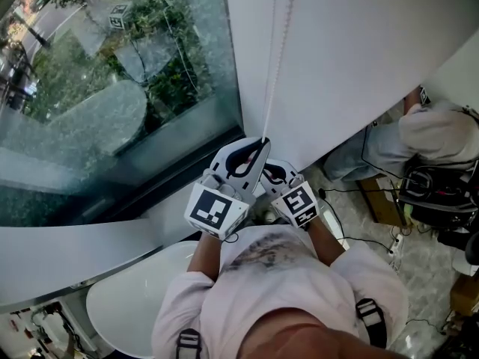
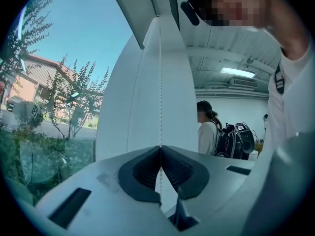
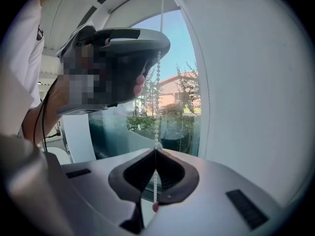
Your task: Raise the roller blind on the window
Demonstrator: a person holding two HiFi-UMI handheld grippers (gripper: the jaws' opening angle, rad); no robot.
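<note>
Two-handed grip on the blind's bead chain, beside the window (image 1: 112,111).

The bead chain (image 1: 274,58) hangs just right of the window's glass, in front of a white wall panel (image 1: 359,58). It runs down to the two hand-held grippers held close together below the window's lower right corner. The blind's cloth cannot be made out in any view; the glass that shows is uncovered, with trees (image 1: 168,81) beyond it.

Left hand-held gripper (image 2: 160,147): the jaws are closed tip to tip, pinching the bead chain (image 2: 160,82), which rises straight from the tips and also shows below them between the dark pads. In the right gripper view this gripper sits higher on the chain, with fingers (image 3: 140,85) wrapped round its body.

Right hand-held gripper (image 3: 155,150): the jaws are likewise closed, pinching the bead chain (image 3: 157,107). A short length hangs below the tips and ends in a small pink piece (image 3: 155,206).

In the head view the two marker cubes lie side by side, the left one (image 1: 215,209) nearer the window, the right one (image 1: 300,203) just beside it.

A rounded white tabletop (image 1: 127,298) lies below the window sill. A standing person (image 2: 205,127) and a seated person (image 1: 441,129) are well away from the window, inside the room, with cables (image 1: 374,239) on the floor.
</note>
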